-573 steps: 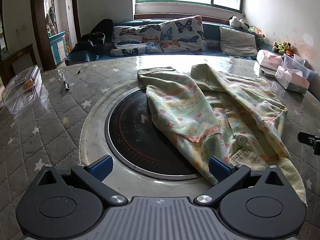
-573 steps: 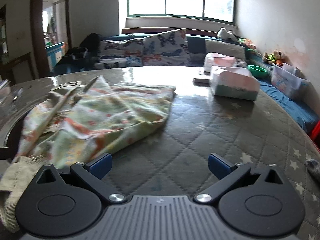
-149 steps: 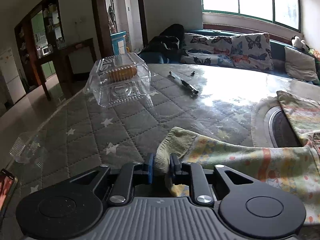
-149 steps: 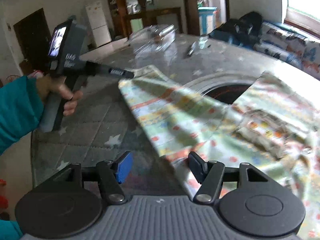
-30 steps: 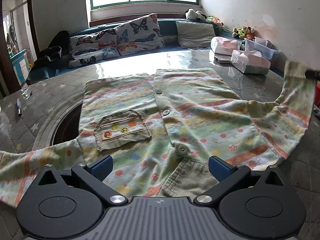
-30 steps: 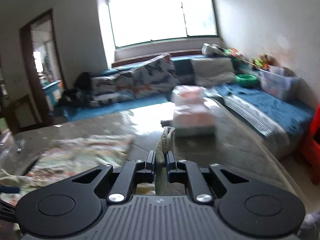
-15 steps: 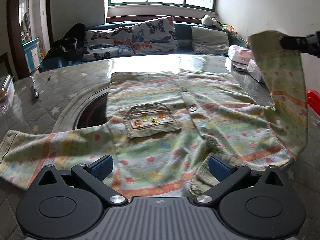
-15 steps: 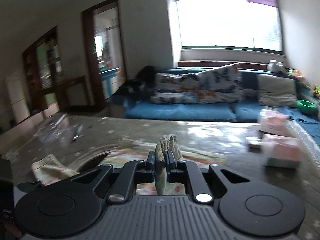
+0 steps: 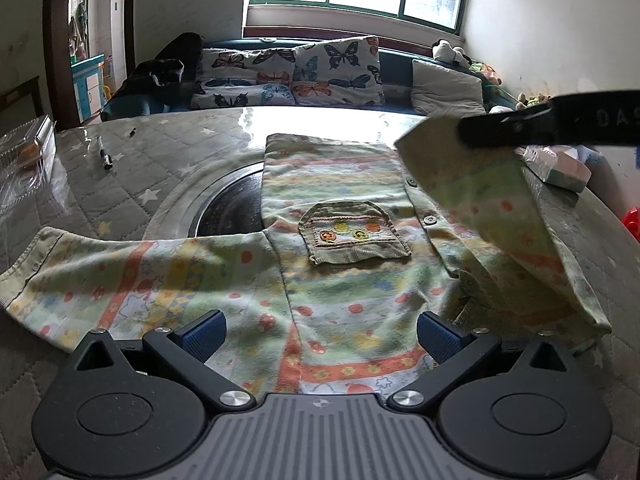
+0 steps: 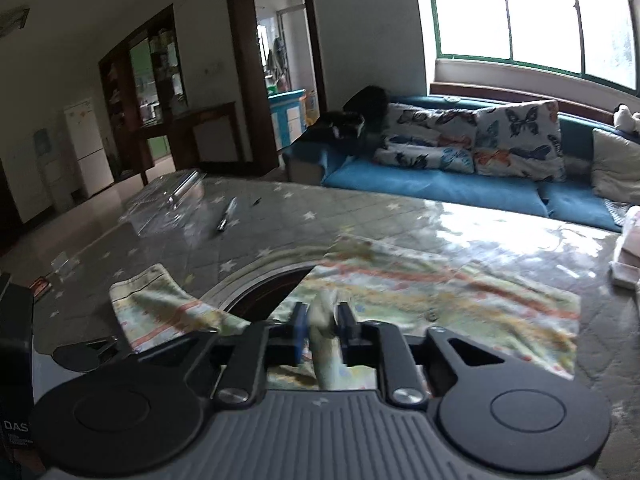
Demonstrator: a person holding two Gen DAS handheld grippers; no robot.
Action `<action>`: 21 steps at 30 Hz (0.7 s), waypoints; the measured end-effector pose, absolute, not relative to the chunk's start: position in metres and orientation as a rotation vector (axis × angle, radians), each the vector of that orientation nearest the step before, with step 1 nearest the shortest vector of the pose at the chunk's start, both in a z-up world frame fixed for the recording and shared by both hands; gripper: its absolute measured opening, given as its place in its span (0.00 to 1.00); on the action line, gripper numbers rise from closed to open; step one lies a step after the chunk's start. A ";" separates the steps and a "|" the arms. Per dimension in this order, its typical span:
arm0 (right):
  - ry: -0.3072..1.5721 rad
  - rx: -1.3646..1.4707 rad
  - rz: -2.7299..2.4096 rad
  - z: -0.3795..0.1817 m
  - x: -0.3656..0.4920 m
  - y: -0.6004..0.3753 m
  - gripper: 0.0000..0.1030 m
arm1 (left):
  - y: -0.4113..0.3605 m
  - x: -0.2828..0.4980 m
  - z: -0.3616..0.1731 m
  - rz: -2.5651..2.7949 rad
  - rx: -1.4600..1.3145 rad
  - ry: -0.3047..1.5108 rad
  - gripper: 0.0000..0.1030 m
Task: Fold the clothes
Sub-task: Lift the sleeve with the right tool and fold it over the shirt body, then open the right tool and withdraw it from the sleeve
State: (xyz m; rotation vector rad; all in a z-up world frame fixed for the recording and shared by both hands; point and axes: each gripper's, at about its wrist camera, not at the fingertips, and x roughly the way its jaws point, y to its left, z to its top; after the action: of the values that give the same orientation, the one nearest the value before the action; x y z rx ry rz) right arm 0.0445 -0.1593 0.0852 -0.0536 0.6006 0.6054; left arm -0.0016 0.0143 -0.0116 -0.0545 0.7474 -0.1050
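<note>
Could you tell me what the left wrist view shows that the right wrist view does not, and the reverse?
Only the left wrist view: the shirt's pocket, the open left gripper, and the raised sleeve hanging from the right gripper. Only the right wrist view: the right gripper opening with the cuff between its jaws, and a fridge. Both: the shirt, the pen and butterfly cushions.
</note>
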 end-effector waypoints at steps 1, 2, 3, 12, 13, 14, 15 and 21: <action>0.599 -0.058 0.610 0.085 0.043 -0.159 0.20 | 0.014 -0.002 -0.012 -0.105 -0.055 0.748 1.00; 0.596 -0.062 0.613 0.086 0.041 -0.160 0.25 | 0.014 -0.002 -0.011 -0.105 -0.055 0.748 1.00; 0.594 -0.065 0.617 0.087 0.040 -0.160 0.29 | 0.014 -0.001 -0.011 -0.105 -0.055 0.748 1.00; 0.635 -0.135 0.532 0.081 0.029 -0.209 0.56 | 0.005 0.005 -0.009 -0.113 -0.044 0.747 1.00; 0.652 -0.136 0.520 0.077 0.027 -0.217 0.58 | 0.003 0.006 -0.009 -0.116 -0.043 0.747 1.00; 0.672 -0.135 0.512 0.072 0.025 -0.224 0.61 | 0.002 0.007 -0.009 -0.119 -0.041 0.749 1.00; 0.692 -0.133 0.506 0.067 0.023 -0.232 0.63 | 0.000 0.009 -0.009 -0.121 -0.040 0.751 1.00; 0.776 -0.118 0.471 0.034 0.013 -0.261 0.65 | -0.014 0.016 -0.011 -0.138 -0.022 0.768 1.00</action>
State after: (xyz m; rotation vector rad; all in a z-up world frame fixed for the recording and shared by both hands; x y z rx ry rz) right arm 0.0128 -0.2612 0.0337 -0.1175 0.7758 0.4706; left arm 0.0157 -0.0138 -0.0110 -0.0219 0.7676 -0.1379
